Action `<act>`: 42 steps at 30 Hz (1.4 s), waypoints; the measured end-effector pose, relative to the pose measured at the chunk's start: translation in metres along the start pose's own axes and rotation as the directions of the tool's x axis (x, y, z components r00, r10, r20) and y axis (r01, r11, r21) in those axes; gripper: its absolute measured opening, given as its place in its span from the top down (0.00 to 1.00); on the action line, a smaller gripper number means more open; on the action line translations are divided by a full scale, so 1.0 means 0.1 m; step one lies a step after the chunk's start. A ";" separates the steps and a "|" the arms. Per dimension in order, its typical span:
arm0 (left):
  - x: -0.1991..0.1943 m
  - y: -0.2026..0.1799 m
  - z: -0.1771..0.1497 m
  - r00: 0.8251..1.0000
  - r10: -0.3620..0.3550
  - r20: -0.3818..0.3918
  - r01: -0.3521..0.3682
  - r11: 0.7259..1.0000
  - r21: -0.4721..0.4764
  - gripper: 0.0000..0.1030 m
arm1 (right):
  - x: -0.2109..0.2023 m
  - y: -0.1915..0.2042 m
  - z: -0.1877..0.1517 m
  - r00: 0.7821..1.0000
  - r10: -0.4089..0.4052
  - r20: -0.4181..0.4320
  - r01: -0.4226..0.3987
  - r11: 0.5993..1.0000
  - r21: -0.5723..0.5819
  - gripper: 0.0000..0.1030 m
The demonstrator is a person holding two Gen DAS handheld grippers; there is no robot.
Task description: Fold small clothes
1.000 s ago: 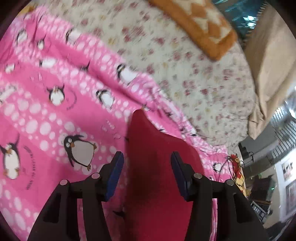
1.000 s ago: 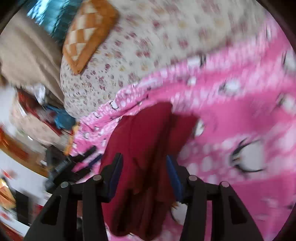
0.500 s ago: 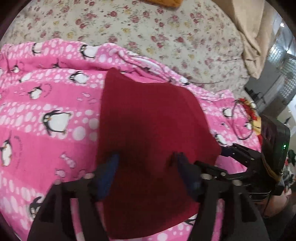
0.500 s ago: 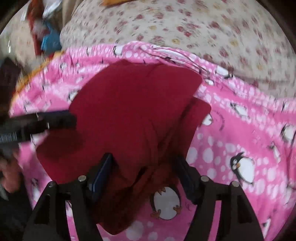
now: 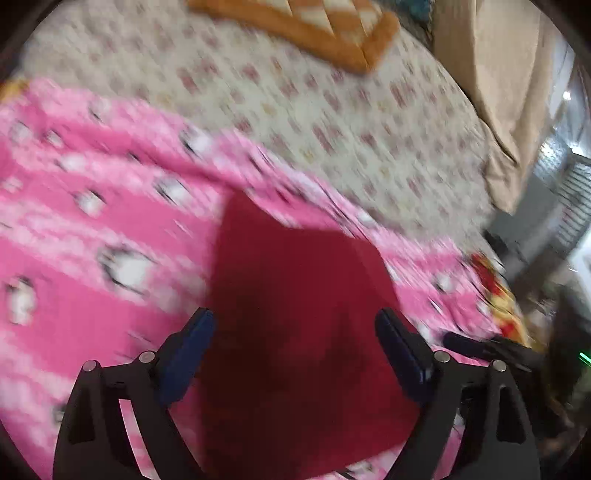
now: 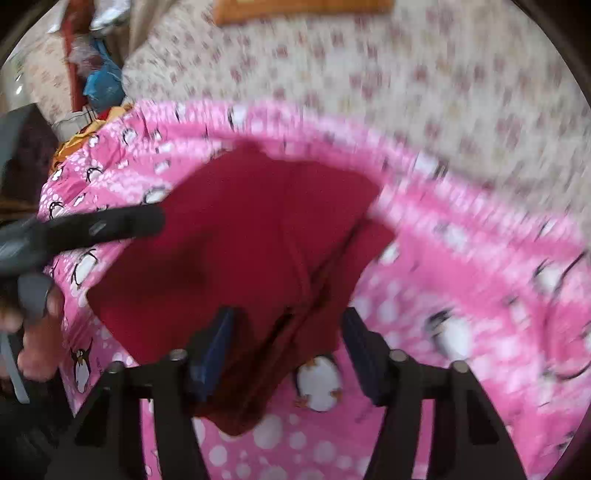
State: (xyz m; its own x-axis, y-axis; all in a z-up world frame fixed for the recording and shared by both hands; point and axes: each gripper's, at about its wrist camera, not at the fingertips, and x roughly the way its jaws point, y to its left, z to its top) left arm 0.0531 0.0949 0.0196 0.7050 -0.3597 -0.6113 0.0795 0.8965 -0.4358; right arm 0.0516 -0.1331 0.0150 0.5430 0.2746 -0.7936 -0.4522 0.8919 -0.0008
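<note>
A dark red garment (image 5: 295,314) lies folded flat on a pink penguin blanket (image 5: 92,229). My left gripper (image 5: 295,332) hovers over its near part. Its jaws are wide and still opening, and the pads stand clear of the cloth. In the right wrist view the same garment (image 6: 251,229) shows a doubled, bunched edge running toward my right gripper (image 6: 288,332). That gripper's jaws are closing with the bunched edge between them, but the pads do not press it. The left gripper's finger (image 6: 110,225) reaches over the garment's left side, held by a hand (image 6: 33,332).
The blanket lies on a floral bedsheet (image 5: 332,122), with an orange patterned cushion (image 5: 314,26) at the far end. Beige fabric (image 5: 509,92) hangs at the bed's right. Bags and clutter (image 6: 99,81) sit beyond the bed's corner. The right gripper's tip (image 5: 480,347) shows at the garment's right.
The left jaws have spread much wider and drawn back from the red cloth, which now lies flat. The right gripper has rolled, and the garment has spread out under it.
</note>
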 end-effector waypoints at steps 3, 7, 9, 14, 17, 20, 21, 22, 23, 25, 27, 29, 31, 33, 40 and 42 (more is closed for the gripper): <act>-0.04 -0.10 -0.03 0.999 0.049 -0.019 -0.048 0.996 0.082 0.60 | -0.37 0.28 -0.08 0.984 0.094 0.152 -0.067 0.982 -0.174 0.42; 0.21 -0.14 -0.31 0.974 0.136 -0.183 -0.112 0.984 0.135 0.83 | -0.12 0.44 -0.13 0.983 0.175 0.057 -0.161 0.968 -0.193 0.57; 0.24 -0.21 -0.35 0.967 0.175 -0.184 -0.141 0.973 0.183 0.83 | 0.23 0.42 -0.21 0.987 0.123 -0.104 -0.139 0.977 -0.162 0.59; 0.12 -0.14 -0.08 0.985 0.109 -0.135 -0.098 0.992 0.085 0.82 | 0.03 0.34 -0.04 0.984 0.170 -0.054 -0.175 0.977 -0.124 0.63; 0.19 -0.20 0.29 0.992 0.083 -0.094 -0.076 0.994 0.076 0.81 | -0.16 0.17 0.11 0.987 0.139 0.075 -0.134 0.988 -0.075 0.63; 0.55 -0.22 0.63 0.990 0.066 -0.125 -0.057 0.995 0.078 0.80 | -0.17 -0.08 0.31 0.981 0.071 0.181 -0.077 0.997 0.031 0.63; 0.71 -0.19 0.72 0.986 0.077 -0.151 -0.069 0.996 0.059 0.80 | -0.13 -0.11 0.37 0.981 0.040 0.189 -0.047 0.998 0.035 0.63; 0.82 -0.16 0.76 0.982 0.087 -0.168 -0.079 0.996 0.052 0.80 | -0.08 -0.12 0.45 0.979 0.008 0.202 -0.012 1.000 0.023 0.63; 0.95 -0.10 0.78 0.977 0.099 -0.187 -0.093 0.995 0.037 0.80 | -0.02 -0.13 0.51 0.978 -0.015 0.210 0.012 1.000 0.014 0.63; 1.10 0.00 0.75 0.971 0.107 -0.212 -0.108 0.994 0.008 0.80 | 0.13 -0.17 0.63 0.977 -0.039 0.208 0.033 0.999 0.034 0.63; 1.28 0.08 0.62 0.967 0.096 -0.238 -0.101 0.995 -0.007 0.79 | 0.31 -0.24 0.69 0.982 -0.046 0.184 0.038 0.998 0.050 0.63; 1.36 0.05 0.50 0.970 0.127 -0.207 -0.115 0.991 0.067 0.79 | 0.57 -0.23 0.68 0.994 -0.026 0.106 0.022 0.999 0.036 0.63; 1.40 -0.06 0.49 0.965 0.176 -0.196 -0.152 0.980 0.127 0.79 | 0.85 -0.25 0.59 0.999 -0.032 0.021 0.032 0.999 0.021 0.63; 1.41 -0.05 0.50 0.966 0.174 -0.190 -0.150 0.980 0.133 0.78 | 0.87 -0.32 0.55 1.000 -0.002 0.022 0.001 0.997 0.075 0.61; 1.24 0.07 0.54 0.982 0.097 -0.159 -0.091 0.995 0.049 0.78 | 0.73 -0.33 0.54 0.998 0.000 0.056 -0.005 0.995 0.097 0.60; 1.08 0.05 0.54 0.987 0.095 -0.132 -0.090 0.995 0.045 0.78 | 0.59 -0.31 0.54 0.997 -0.015 0.070 0.007 0.994 0.109 0.60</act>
State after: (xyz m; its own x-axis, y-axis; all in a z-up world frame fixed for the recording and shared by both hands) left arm 0.1672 0.0743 -0.0129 0.6100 -0.3036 -0.7320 0.0471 0.9360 -0.3489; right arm 0.1354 -0.1252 0.0013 0.5978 0.2858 -0.7490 -0.3682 0.9278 0.0602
